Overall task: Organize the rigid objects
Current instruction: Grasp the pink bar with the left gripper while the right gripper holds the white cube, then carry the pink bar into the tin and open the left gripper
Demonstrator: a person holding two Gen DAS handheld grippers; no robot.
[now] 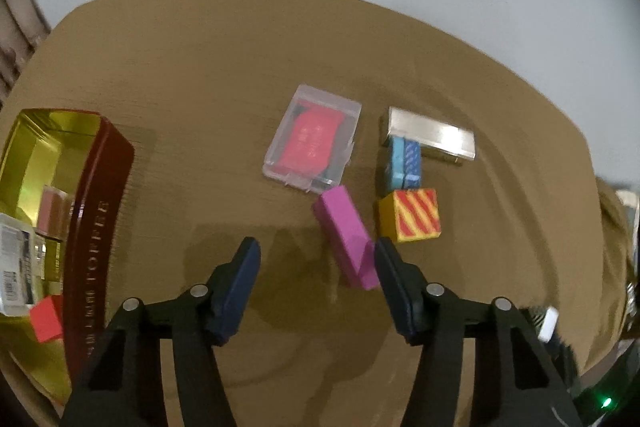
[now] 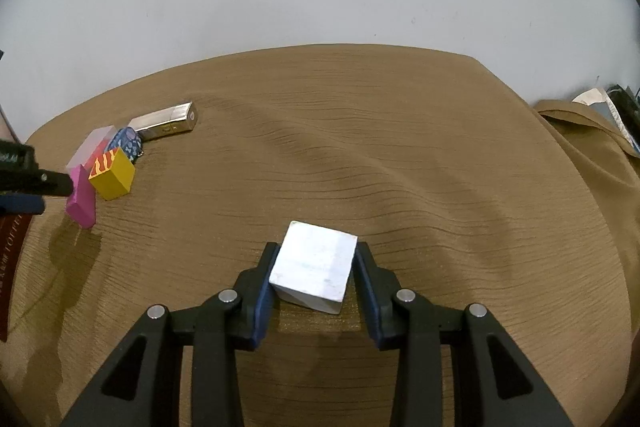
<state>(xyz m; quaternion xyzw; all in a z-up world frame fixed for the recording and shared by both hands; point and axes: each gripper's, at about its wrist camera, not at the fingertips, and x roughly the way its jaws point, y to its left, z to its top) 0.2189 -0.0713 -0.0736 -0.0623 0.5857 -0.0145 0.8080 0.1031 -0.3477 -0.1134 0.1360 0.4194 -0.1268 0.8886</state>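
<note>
Left claw (image 1: 316, 255) half-open, empty; pink block (image 1: 346, 237) tilted against its right pad, off-centre. We feared closing would knock it aside. Right claw (image 2: 314, 267) clenched white cube (image 2: 314, 273), corner-on; twist possible.

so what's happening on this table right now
A person is sorting small rigid items on a brown cloth with two handheld tools. The right tool grips a white cube. The left tool stands open beside a pink block, not gripping it. A red tin at the left already holds a few items.
</note>
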